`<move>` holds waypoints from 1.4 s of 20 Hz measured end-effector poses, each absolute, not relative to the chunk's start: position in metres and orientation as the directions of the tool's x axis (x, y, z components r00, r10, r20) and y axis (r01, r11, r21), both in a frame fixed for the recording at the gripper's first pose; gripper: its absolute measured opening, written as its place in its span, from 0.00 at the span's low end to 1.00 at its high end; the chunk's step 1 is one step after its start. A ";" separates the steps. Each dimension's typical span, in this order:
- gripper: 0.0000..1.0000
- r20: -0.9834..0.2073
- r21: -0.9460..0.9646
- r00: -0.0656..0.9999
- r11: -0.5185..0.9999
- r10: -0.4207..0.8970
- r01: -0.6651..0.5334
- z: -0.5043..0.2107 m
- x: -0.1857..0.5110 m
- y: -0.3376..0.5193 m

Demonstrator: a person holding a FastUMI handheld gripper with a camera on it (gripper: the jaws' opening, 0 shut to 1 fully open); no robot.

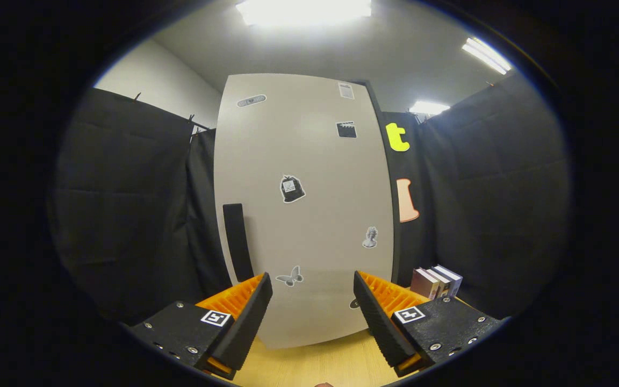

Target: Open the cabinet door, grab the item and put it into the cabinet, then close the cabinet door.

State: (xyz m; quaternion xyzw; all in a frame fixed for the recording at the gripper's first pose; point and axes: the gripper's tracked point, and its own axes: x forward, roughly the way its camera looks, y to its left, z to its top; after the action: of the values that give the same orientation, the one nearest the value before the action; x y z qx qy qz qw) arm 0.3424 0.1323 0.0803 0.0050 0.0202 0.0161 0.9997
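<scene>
A tall pale grey cabinet stands straight ahead on the wooden table, its door shut. Several stickers dot the door. A dark vertical handle runs along the door's left edge, just beyond my left finger. My gripper is open, with nothing between its fingers and the door's lower part showing in the gap. A few small boxes stand together to the right of the cabinet, just beyond my right finger.
Black cloth walls close in the booth to the left, right and behind the cabinet. Ceiling lights shine overhead. Bare wooden tabletop lies between my fingers and the cabinet's base.
</scene>
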 end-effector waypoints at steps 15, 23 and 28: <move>0.95 -0.050 -0.007 0.998 0.999 0.045 -0.046 0.031 0.249 0.126; 0.95 -0.044 -0.036 0.997 0.997 0.070 -0.071 0.017 0.232 0.135; 0.95 -0.024 -0.033 0.997 0.997 0.069 -0.069 0.021 0.232 0.135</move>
State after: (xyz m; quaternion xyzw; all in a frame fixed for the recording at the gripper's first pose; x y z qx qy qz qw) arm 0.2317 0.1346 0.0208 -0.0171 0.0112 0.0346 0.9992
